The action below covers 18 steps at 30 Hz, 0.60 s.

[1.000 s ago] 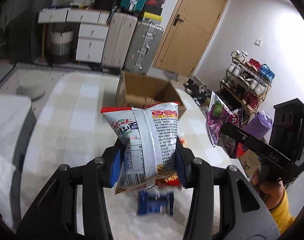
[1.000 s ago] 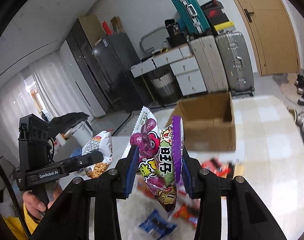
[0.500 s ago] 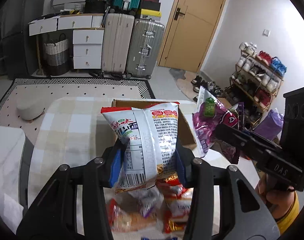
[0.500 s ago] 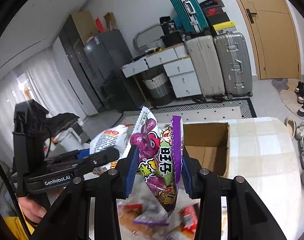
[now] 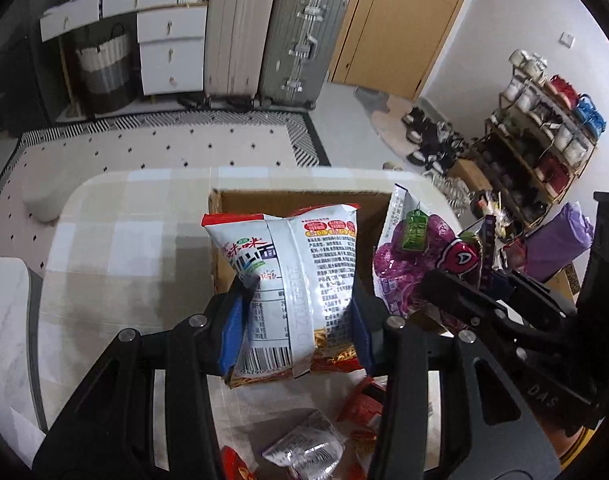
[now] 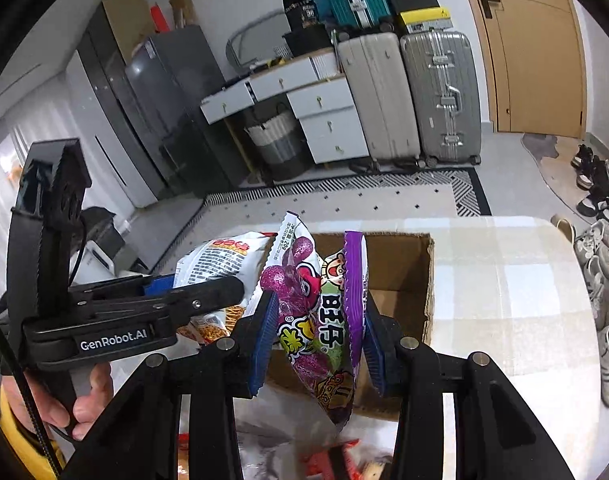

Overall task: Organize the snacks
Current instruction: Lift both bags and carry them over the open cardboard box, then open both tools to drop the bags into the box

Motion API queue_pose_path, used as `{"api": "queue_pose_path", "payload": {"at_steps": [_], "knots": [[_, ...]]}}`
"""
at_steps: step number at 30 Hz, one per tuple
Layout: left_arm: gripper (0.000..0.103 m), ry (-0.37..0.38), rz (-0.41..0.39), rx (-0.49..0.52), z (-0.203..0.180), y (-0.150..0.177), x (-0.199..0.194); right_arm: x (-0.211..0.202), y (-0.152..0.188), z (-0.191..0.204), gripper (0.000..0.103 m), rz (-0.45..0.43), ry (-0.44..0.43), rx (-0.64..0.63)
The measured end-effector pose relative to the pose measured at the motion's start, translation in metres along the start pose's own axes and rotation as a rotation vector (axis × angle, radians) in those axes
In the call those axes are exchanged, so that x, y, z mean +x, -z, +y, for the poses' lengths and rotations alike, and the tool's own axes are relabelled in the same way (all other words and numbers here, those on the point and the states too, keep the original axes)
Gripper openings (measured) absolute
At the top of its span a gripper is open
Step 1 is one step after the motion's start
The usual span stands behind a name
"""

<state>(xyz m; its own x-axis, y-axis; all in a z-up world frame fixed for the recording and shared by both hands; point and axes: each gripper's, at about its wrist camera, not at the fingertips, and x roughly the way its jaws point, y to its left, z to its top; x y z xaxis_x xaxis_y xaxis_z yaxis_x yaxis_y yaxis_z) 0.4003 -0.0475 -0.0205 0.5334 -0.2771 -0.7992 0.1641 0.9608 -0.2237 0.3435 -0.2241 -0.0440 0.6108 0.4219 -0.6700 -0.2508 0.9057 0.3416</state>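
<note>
Two snack bags are held up at the same moment, one in each tool, and both hang just in front of the open cardboard box (image 5: 296, 196) on the checked surface (image 5: 116, 248). The left tool (image 5: 296, 322) is closed on the white noodle bag (image 5: 288, 276), with its blue pads pressing the lower half of the bag from both sides. The right tool (image 6: 316, 340) is closed on the purple candy bag (image 6: 316, 312) in the same way. The step in hand seems to be the carrying of both bags to the box, so it is better to bring each bag fully above the opening before the jaws open, and to release one after the other, because the two tools are very near to each other and may knock together. Both bags are soft and puffy, so the grip should stay gentle. The noodle bag shows its back side, with a barcode, a centre seam and a red top edge. The candy bag is glossy purple with cartoon figures. More loose packets (image 5: 304, 446) lie on the surface below.
</note>
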Motion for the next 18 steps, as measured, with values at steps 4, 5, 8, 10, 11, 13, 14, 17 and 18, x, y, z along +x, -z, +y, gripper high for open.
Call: {"api": "queue_pose_path", "payload": {"at_steps": [4, 5, 8, 10, 11, 13, 14, 17, 18], "knots": [[0.042, -0.006, 0.035, 0.000, 0.011, -0.002, 0.036, 0.017, 0.002, -0.006, 0.040, 0.020, 0.011, 0.004], [0.042, -0.009, 0.045, -0.002, 0.013, -0.005, 0.044, 0.020, 0.002, -0.007, 0.040, 0.026, 0.013, 0.004], [0.042, -0.012, 0.061, -0.007, 0.015, -0.001, 0.057, 0.030, 0.001, -0.010, 0.040, 0.044, 0.030, -0.004], [0.042, -0.011, 0.078, -0.007, 0.018, -0.001, 0.070, 0.035, 0.002, -0.013, 0.040, 0.052, 0.040, -0.004], [0.042, -0.015, 0.082, -0.009, 0.018, -0.001, 0.075, 0.037, 0.003, -0.014, 0.041, 0.058, 0.044, -0.001], [0.042, -0.025, 0.092, -0.015, 0.020, -0.004, 0.086, 0.040, 0.004, -0.016, 0.041, 0.068, 0.053, 0.004], [0.042, -0.028, 0.092, -0.021, 0.020, -0.004, 0.090, 0.041, 0.005, -0.017, 0.041, 0.072, 0.057, 0.004], [0.042, -0.036, 0.096, -0.014, 0.019, -0.006, 0.098, 0.045, 0.005, -0.018, 0.041, 0.083, 0.066, 0.008], [0.042, -0.034, 0.097, -0.016, 0.019, -0.003, 0.098, 0.047, 0.004, -0.018, 0.041, 0.088, 0.071, 0.008]]}}
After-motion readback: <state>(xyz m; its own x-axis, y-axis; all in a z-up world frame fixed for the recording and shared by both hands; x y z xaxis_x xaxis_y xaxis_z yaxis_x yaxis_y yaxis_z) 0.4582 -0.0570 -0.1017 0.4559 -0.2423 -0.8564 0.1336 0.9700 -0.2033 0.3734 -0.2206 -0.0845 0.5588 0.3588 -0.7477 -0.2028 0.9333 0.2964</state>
